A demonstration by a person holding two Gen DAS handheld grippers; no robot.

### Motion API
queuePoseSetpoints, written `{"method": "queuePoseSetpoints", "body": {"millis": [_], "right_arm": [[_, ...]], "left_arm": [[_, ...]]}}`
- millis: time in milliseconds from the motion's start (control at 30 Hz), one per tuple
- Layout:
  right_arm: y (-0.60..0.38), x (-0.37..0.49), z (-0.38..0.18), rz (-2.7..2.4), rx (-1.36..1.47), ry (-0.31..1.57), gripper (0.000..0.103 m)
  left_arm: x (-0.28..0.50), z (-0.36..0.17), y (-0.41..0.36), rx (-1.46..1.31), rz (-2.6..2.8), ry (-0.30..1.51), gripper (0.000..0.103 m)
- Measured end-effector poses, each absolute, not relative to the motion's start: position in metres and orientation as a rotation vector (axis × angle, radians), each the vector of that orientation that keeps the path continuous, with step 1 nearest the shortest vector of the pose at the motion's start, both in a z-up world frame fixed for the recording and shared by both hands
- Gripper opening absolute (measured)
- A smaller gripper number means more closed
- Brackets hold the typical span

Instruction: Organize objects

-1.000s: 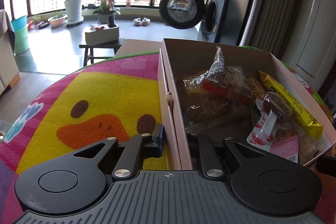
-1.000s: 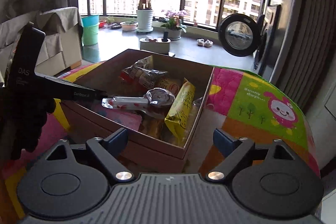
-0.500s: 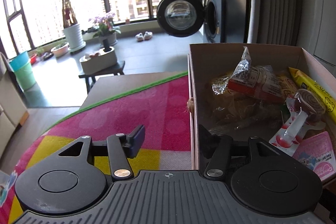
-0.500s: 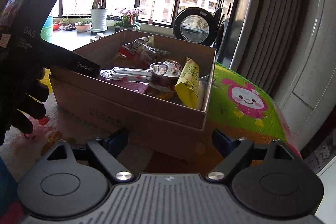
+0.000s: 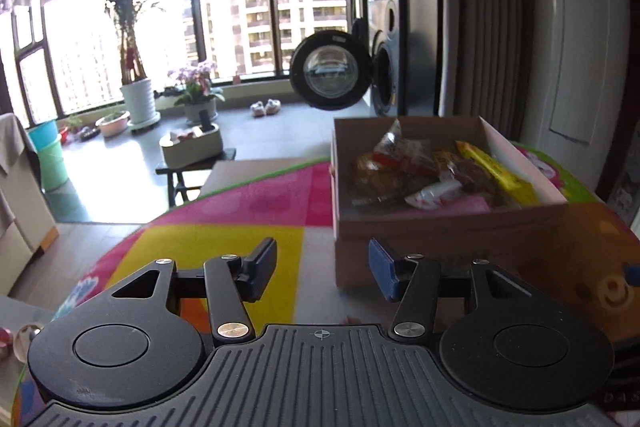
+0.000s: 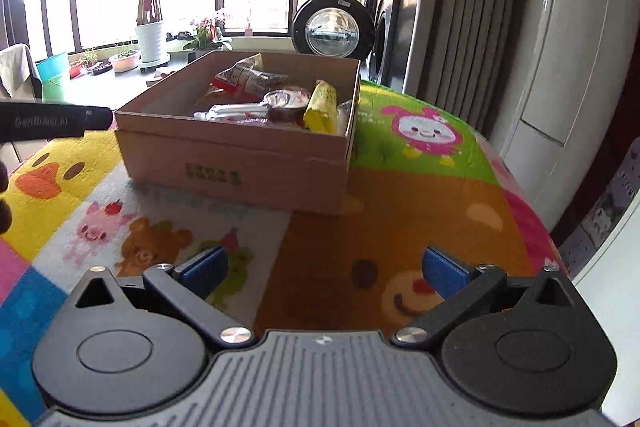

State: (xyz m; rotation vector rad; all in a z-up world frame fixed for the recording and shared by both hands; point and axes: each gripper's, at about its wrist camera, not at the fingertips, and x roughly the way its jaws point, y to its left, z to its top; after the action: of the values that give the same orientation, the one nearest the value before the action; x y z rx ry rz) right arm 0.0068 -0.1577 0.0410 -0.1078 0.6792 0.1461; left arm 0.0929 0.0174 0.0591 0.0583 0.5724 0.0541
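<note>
Both grippers backed off box [image 6: 240, 163] | left gripper [image 5: 322, 269], right gripper [image 6: 322, 273] agape, empty | mat [image 6: 400, 227] between

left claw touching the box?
Apart. Left wrist view: the left claw is open, with mat visible between its fingers and the box wall.

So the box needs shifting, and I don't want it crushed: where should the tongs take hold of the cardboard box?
Grip the thin upright wall of the cardboard box at its open top rim, from above, one finger inside and one outside; the snacks lie lower.
</note>
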Motion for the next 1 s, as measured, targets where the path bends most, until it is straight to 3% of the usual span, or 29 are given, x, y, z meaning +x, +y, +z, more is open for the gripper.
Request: {"method": "queuePoseSetpoints", "body": {"millis": [267, 533, 700, 1000], "right_arm": [[-0.145, -0.026, 0.026, 0.094, -0.192, 0.698, 0.103], [-0.173, -0.032, 0.018, 0.066, 0.049, 0.651, 0.103], [-0.156, -0.023, 0.018, 0.047, -0.073, 0.656, 0.103], [-0.169, -0.028, 0.016, 0.084, 0.004, 0.652, 0.103]], "left_arm": [[0.019, 0.009, -0.007, 0.050, 0.026, 0.648, 0.057], [0.021, 0.005, -0.010, 0.040, 0.027, 0.607, 0.055], [0.020, 0.004, -0.007, 0.014, 0.019, 0.607, 0.055], [0.018, 0.004, -0.007, 0.003, 0.008, 0.607, 0.055]]}}
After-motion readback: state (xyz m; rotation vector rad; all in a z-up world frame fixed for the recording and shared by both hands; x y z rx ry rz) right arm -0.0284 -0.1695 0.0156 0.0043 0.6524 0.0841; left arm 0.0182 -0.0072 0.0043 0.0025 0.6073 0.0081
